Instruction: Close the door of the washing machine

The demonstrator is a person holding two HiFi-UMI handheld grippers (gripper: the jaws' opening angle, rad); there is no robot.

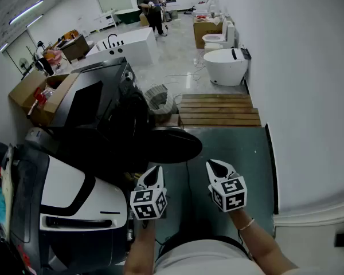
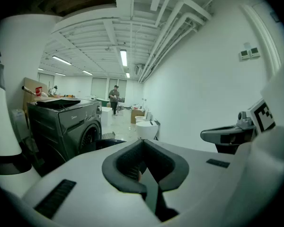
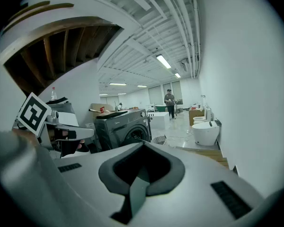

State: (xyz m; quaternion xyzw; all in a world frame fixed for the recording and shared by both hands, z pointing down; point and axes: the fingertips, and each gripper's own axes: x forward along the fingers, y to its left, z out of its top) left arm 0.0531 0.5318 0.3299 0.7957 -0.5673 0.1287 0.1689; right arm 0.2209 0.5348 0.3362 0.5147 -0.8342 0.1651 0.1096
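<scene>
A dark grey washing machine [image 1: 94,102] stands at the left, its front facing right. Its round dark door [image 1: 173,145] hangs swung open over the green floor. The same machine [image 2: 66,126] and its round opening show in the left gripper view, and the machine [image 3: 123,126] shows further off in the right gripper view. My left gripper [image 1: 156,170] is shut and empty, just below the door's near edge. My right gripper [image 1: 217,165] is also shut and empty, to the right of the door and apart from it. The closed jaw tips [image 2: 143,142] [image 3: 143,146] hold nothing.
A white and black washing machine [image 1: 63,202] stands close at the lower left. A wooden pallet [image 1: 218,110], a white toilet [image 1: 226,66], a coiled hose [image 1: 157,96] and an open cardboard box [image 1: 43,96] lie ahead. A person [image 1: 152,4] stands far back. A white wall runs along the right.
</scene>
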